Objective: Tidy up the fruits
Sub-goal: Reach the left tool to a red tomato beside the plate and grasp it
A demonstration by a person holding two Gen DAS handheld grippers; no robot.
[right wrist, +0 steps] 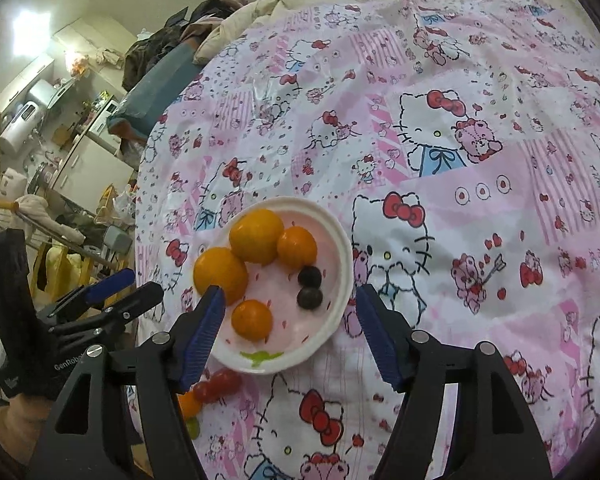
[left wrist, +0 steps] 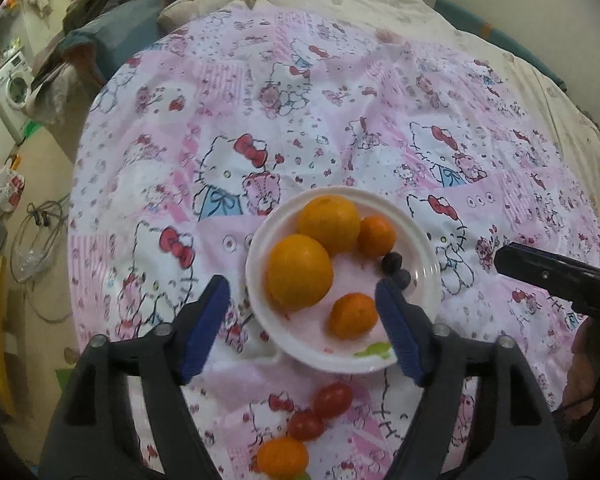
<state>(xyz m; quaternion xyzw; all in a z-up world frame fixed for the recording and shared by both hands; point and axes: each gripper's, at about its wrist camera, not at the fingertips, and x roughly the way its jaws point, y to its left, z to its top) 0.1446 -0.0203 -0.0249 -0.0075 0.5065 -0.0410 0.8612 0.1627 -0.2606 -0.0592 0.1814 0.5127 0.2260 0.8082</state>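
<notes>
I see both grippers hovering with fingers spread, holding nothing: the left gripper (left wrist: 302,328) and the right gripper (right wrist: 288,332). The white plate (left wrist: 424,240) sits mid-frame on the pink cartoon bedspread (left wrist: 340,120), carrying four oranges (left wrist: 300,270) and two dark berries (left wrist: 392,261). Below the plate lie two cherry tomatoes (left wrist: 332,399) and another orange (left wrist: 283,458).

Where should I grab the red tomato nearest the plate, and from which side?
Grip the tomato across its short middle, coming straight down from above. It lies on the cloth, touching a second tomato at one end, so close the open left gripper across its free sides.
</notes>
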